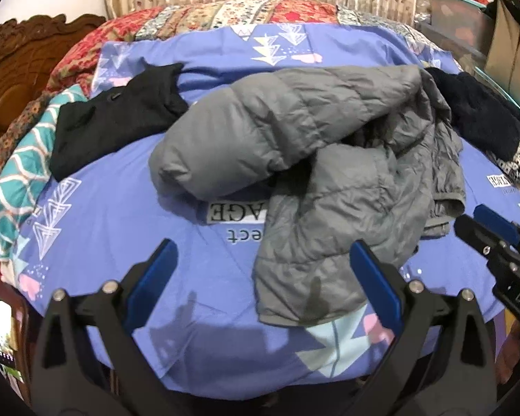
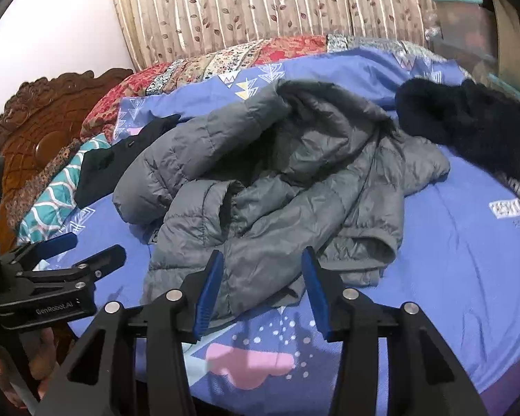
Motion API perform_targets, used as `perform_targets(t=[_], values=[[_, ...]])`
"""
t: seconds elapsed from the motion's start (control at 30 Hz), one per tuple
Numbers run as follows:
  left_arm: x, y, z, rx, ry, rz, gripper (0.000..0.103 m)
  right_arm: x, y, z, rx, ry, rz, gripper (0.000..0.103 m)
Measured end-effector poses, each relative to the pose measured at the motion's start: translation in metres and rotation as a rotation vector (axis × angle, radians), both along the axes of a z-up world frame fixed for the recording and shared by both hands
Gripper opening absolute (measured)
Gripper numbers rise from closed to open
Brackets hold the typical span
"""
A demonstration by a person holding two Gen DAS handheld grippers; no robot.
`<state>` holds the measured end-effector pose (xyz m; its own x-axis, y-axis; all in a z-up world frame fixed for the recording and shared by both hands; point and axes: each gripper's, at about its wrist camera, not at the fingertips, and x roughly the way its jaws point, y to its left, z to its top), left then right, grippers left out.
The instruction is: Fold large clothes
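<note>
A grey puffer jacket (image 1: 305,159) lies crumpled in a heap on the blue patterned bedsheet (image 1: 138,215); it also shows in the right wrist view (image 2: 277,187). My left gripper (image 1: 263,267) is open and empty, held just in front of the jacket's near hem. My right gripper (image 2: 261,270) is open and empty, its fingertips above the jacket's near edge. The right gripper (image 1: 482,223) shows at the right of the left wrist view, and the left gripper (image 2: 83,248) at the left of the right wrist view.
A black garment (image 1: 114,118) lies left of the jacket and a dark fuzzy garment (image 1: 482,111) lies to its right. Patterned quilts (image 1: 97,41) and a carved wooden headboard (image 1: 20,59) are at the left. A curtain (image 2: 260,3) hangs behind the bed.
</note>
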<state>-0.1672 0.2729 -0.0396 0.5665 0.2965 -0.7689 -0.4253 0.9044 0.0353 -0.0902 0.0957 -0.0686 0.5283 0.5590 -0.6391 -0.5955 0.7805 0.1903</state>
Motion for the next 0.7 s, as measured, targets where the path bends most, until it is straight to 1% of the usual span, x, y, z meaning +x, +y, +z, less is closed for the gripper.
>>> perform_targets(t=[0.07,0.17,0.23,0.3,0.37,0.43,0.5,0.53,0.6,0.63,0.7], values=[[-0.003,0.006,0.000,-0.005,-0.004,0.015,0.095,0.000,0.006,0.005,-0.012,-0.021,0.016,0.067],[-0.011,0.019,-0.003,-0.015,-0.011,0.046,0.095,-0.003,0.024,0.013,-0.049,-0.073,0.069,0.067],[-0.018,0.029,-0.006,-0.014,-0.012,0.067,0.095,-0.006,0.039,0.016,-0.086,-0.114,0.113,0.067],[-0.027,0.043,-0.010,-0.014,-0.007,0.097,0.096,-0.012,0.062,0.016,-0.153,-0.166,0.188,0.070],[-0.036,0.058,-0.015,-0.014,-0.001,0.135,0.096,-0.023,0.088,0.015,-0.245,-0.261,0.284,0.074],[-0.048,0.077,-0.022,-0.009,0.008,0.184,0.096,-0.038,0.116,0.008,-0.355,-0.419,0.384,0.078],[-0.059,0.091,-0.029,-0.002,0.022,0.225,0.095,-0.049,0.140,-0.003,-0.451,-0.538,0.459,0.084],[-0.067,0.102,-0.035,-0.001,0.038,0.254,0.096,-0.054,0.157,-0.013,-0.520,-0.616,0.507,0.087],[-0.079,0.119,-0.045,-0.011,0.058,0.298,0.096,-0.057,0.182,-0.028,-0.615,-0.726,0.553,0.089],[-0.085,0.124,-0.047,-0.010,0.062,0.314,0.096,-0.057,0.198,-0.038,-0.675,-0.807,0.568,0.090],[-0.097,0.135,-0.052,0.002,0.070,0.349,0.096,-0.053,0.220,-0.054,-0.753,-0.910,0.587,0.093]])
